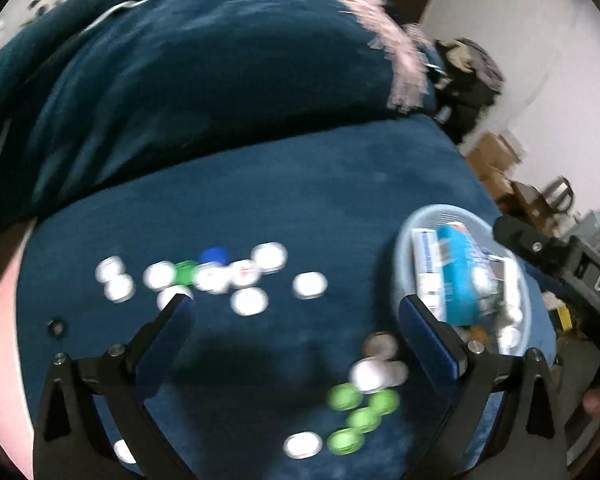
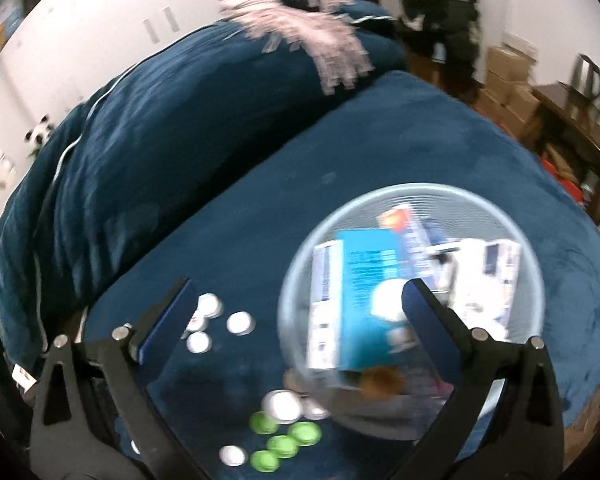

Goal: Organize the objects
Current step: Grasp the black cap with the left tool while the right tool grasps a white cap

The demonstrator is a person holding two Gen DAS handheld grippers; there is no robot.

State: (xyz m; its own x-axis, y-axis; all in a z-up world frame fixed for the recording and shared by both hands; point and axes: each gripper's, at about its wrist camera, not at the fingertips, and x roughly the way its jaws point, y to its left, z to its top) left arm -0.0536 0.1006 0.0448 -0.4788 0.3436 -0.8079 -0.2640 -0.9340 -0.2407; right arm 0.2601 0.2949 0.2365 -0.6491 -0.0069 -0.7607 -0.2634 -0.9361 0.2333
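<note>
Roughly halfway, it's judged. The light blue basket [image 2: 414,196] on the dark blue bed [image 2: 380,128] is already loaded with boxes [image 2: 366,280] and a few caps. Plenty is left out though: white caps [image 1: 250,301] are scattered across the bed, and green caps [image 1: 344,396] are bunched just beside the basket. Both the left tongs [image 1: 296,312] and right tongs [image 2: 298,292] are spread wide, nothing held.
</note>
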